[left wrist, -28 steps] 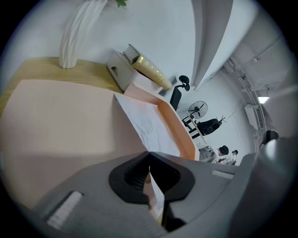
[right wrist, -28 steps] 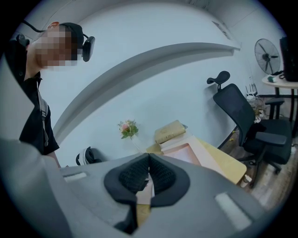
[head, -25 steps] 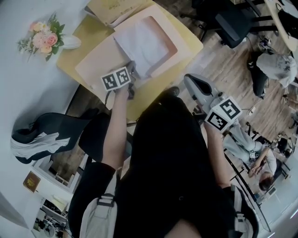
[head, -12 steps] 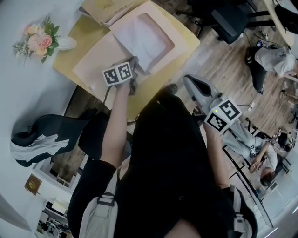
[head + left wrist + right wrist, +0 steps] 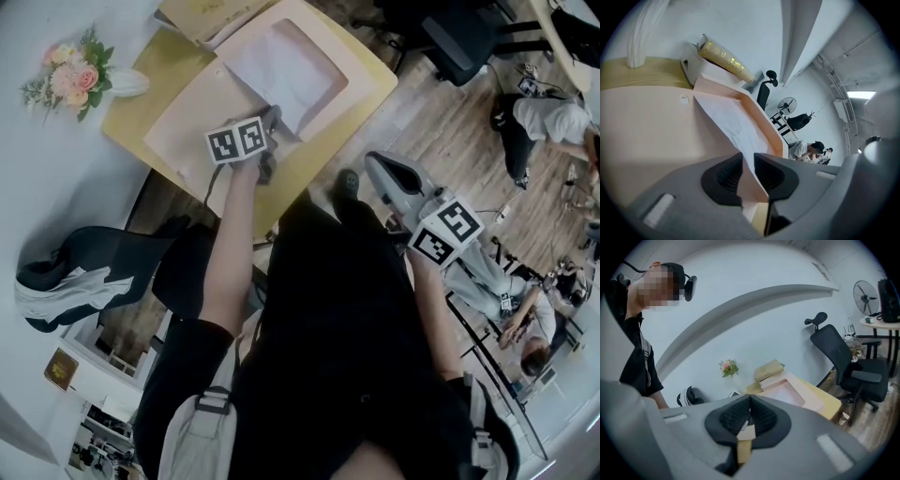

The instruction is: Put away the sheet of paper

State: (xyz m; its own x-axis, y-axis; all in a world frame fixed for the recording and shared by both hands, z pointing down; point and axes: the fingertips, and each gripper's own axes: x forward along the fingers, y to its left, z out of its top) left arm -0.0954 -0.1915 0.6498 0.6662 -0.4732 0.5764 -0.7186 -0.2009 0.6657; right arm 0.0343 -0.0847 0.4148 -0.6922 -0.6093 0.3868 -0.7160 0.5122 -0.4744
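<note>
White sheet of paper (image 5: 286, 80), slightly creased, lies inside the pink folder (image 5: 183, 127) on the yellow table (image 5: 314, 155), in the upper middle of the head view. In the left gripper view the sheet (image 5: 733, 124) runs up the frame's centre, between the folder's flat pink face (image 5: 647, 140) on the left and a raised pink flap on the right. The left gripper (image 5: 269, 122) sits at the folder's near corner. Its jaws (image 5: 747, 161) are opening, with the folder's thin edge standing between the pads and a narrow gap showing on either side, so the grip is released. The right gripper (image 5: 375, 164) is held well apart from the table at centre right of the head view, over the wooden floor. Its jaws (image 5: 750, 401) are pressed together with nothing between them. A bunch of flowers (image 5: 67, 80) lies at the upper left, and a tan box (image 5: 202, 14) sits at the table's top edge.
</note>
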